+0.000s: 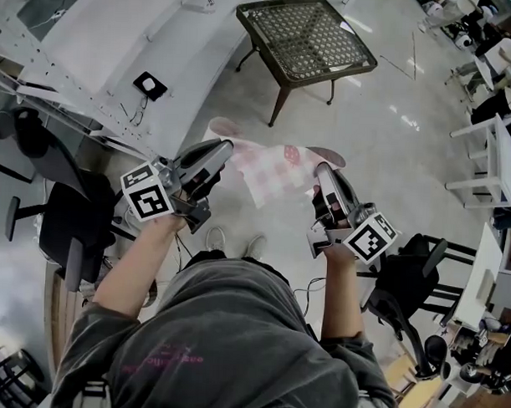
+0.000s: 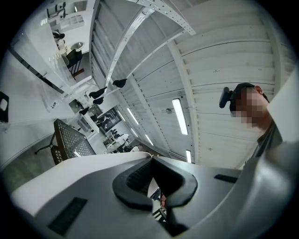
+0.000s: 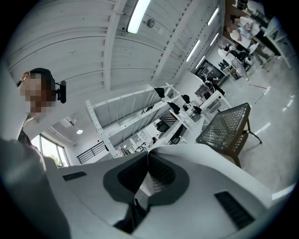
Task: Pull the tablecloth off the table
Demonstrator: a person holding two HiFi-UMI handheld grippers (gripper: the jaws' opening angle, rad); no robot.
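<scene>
Item: tablecloth (image 1: 277, 170), pink check, bunched and hanging in the air above the floor (image 1: 383, 153), near the person and well apart from the surface (image 1: 307, 35). Surface: dark wicker top on four legs, at the far side, its top bare, no cloth on it. Left gripper (image 1: 226, 148): clenched, pads meeting at the tip, pinching the cloth's left end. Right gripper (image 1: 324, 170): likewise clenched on the cloth's right end; the cloth spans the gap between the two. Both gripper views tilt up at the ceiling, so the grasp is read mainly from the head view. Step, as judged: the cloth already lies as the task wants it, off the surface. Next move calls for little: a firm pinch on both ends, or a tidy place to lay the cloth
</scene>
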